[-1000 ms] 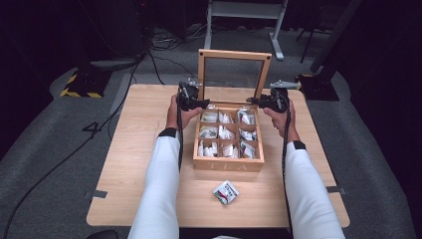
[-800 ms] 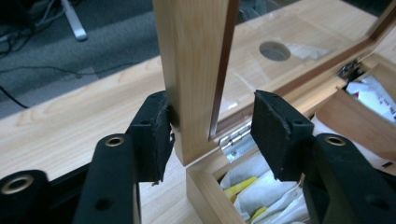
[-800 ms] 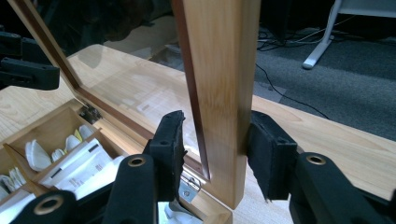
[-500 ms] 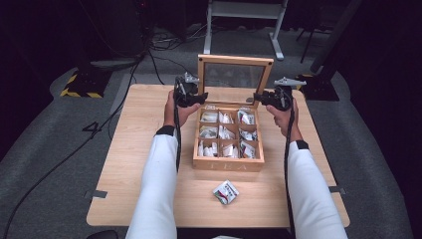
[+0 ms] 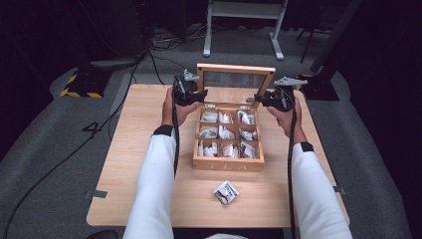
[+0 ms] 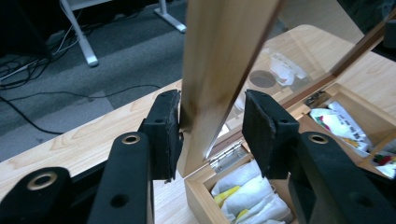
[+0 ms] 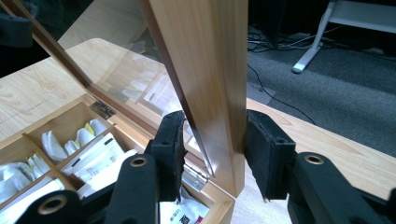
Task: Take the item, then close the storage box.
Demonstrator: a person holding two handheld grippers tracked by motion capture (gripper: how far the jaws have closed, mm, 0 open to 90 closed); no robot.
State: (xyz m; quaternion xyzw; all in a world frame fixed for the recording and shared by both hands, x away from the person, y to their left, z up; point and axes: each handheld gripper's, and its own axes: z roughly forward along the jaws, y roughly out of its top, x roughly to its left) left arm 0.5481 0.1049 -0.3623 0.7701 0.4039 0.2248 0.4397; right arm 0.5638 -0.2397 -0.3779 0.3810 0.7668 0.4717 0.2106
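Gripping the left post of the lid (image 5: 236, 69), the left gripper (image 5: 195, 95) sits at about ten o'clock from the wooden box (image 5: 229, 163) in the high view, held by the person's left hand (image 5: 175, 107) over the far part of the table (image 5: 139, 149). In the left gripper view its jaws straddle that wooden post low down near the hinge (image 6: 227, 156): the left pad (image 6: 164, 133) lies against the wood, the right pad stands just off the glazed side, and the jaws have just been closing on it, so they read as clamped on the frame. The lid stands upright at twelve o'clock of the box, its glass pane framed in pale wood. The box itself lies open at the table's centre, its compartments packed with tea bags (image 5: 224, 133). At six o'clock from the box a single tea packet (image 5: 225, 192) lies loose on the tabletop, well apart from both tools. At about two o'clock from the box the right gripper (image 5: 263, 99), in the right hand (image 5: 286, 117), brackets the lid's right post; in the right gripper view the jaws sit either side of the post with the right pad (image 7: 261, 147) at the wood, and whether both pads press I cannot tell.
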